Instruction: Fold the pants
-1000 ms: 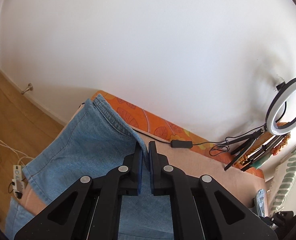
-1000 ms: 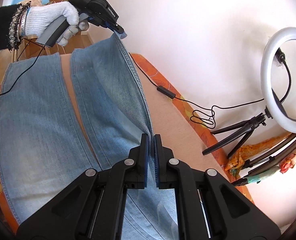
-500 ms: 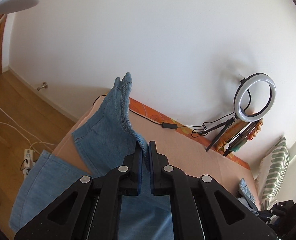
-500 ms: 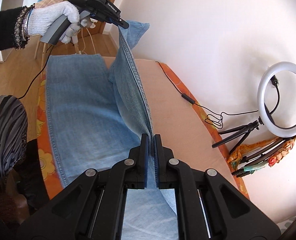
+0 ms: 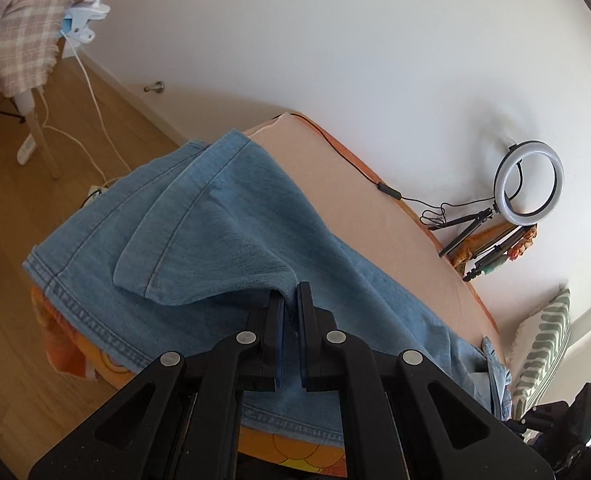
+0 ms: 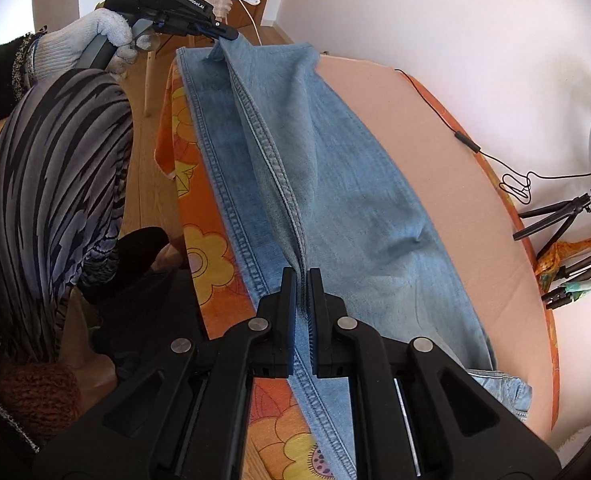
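Jaws, both grippers: clenched on denim. Left gripper pinches a leg hem; right gripper pinches the seam edge. Pants: light-blue jeans, one leg folded over the other, on pink-covered bed. Ring light stands by the wall.

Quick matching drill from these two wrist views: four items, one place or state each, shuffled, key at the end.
Items:
1. jeans
2. ring light
3. left gripper
4. striped pillow

States:
A. lit, by the wall
B. one leg laid over the other
C. leaning at the bed's far end
D. shut on a hem corner

Pairs: 1-B, 2-A, 3-D, 4-C
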A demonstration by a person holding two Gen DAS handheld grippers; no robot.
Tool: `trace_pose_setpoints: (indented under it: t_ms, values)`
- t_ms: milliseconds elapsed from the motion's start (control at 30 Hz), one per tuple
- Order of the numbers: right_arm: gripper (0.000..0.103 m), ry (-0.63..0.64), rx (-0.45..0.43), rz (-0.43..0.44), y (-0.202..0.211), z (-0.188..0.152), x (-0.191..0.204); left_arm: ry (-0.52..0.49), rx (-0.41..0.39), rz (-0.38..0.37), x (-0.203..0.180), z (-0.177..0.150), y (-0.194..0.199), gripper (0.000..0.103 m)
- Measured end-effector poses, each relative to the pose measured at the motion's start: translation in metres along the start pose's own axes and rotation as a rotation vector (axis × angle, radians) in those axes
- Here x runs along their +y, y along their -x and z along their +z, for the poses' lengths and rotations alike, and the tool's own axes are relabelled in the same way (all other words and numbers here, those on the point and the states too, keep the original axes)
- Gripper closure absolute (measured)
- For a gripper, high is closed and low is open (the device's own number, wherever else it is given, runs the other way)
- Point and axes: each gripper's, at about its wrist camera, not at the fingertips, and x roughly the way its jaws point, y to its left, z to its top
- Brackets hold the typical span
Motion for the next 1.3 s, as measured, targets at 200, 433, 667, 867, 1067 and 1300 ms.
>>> trace_pose_setpoints:
  t_ms: [200, 433, 667, 867, 1067, 1300]
  values:
    - [0.097, -0.044, 0.037, 0.051, -0.016, -0.006, -0.003, 0.107, -0.042, -0.05, 0.024, -0.007, 0.005, 0.096]
    - [0.092, -0.092, 0.092, 0.132, -0.022, -0.003, -0.011, 0.228, -0.074, -0.025, 0.051, -0.007, 0.006, 0.076]
    - [0.072, -0.246, -0.011, 0.268, 0.001, 0.029, -0.049, 0.198, -0.078, 0.021, 0.057, 0.0, 0.007, 0.076]
    - [0.056, -0.265, -0.103, 0.292, -0.012, 0.09, -0.073, 0.178, -0.056, 0.029, 0.056, 0.001, 0.005, 0.076]
    - [0.056, -0.288, -0.186, 0.329, -0.063, 0.168, -0.098, 0.163, -0.06, 0.035, 0.054, 0.002, 0.006, 0.076]
    - [0.056, -0.302, -0.199, 0.389, -0.127, 0.237, -0.102, 0.144, -0.109, 0.074, 0.054, 0.005, 0.012, 0.076]
